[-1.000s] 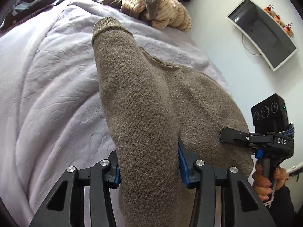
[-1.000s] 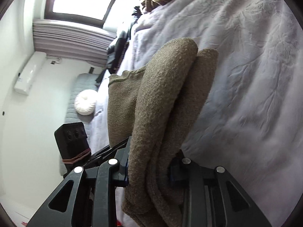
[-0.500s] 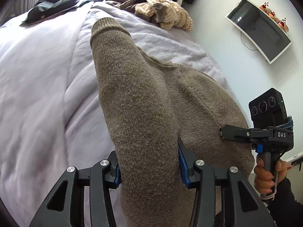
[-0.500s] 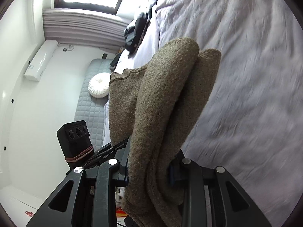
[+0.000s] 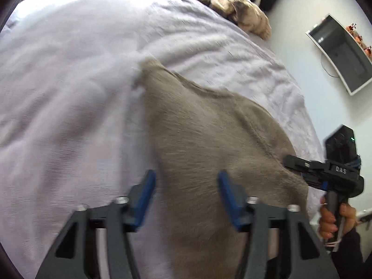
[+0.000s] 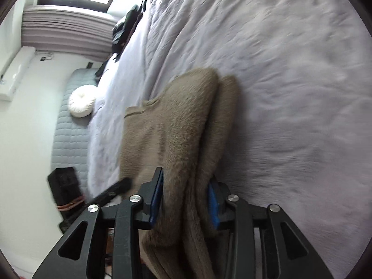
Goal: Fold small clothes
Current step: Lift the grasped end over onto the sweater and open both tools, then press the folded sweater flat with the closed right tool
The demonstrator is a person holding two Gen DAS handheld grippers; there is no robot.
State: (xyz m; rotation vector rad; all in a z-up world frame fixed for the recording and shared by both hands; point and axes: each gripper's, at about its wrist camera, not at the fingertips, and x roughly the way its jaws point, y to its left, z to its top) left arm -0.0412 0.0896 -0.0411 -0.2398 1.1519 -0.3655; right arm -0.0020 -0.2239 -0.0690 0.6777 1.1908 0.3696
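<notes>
A brown knit sweater (image 5: 209,144) lies on the lilac bedspread (image 5: 69,93). My left gripper (image 5: 186,193) is open, its blue-padded fingers wide apart over the sweater's near left edge, with cloth showing between them. My right gripper (image 6: 184,203) has its blue pads on either side of the folded brown sweater (image 6: 186,125) at its near edge; its jaws are slightly parted around the bunched cloth. In the left wrist view the right gripper (image 5: 293,160) touches the sweater's right edge.
A heap of beige and dark clothes (image 5: 237,7) lies at the bed's far end. A wall screen (image 5: 341,51) hangs on the right. A grey sofa with a round white cushion (image 6: 81,101) stands by the left wall under a window.
My left gripper has opened and let go of the sweater. The raised sleeve has dropped flat onto the bed. My right gripper's jaws have widened around the cloth. Both views are blurred by motion.
</notes>
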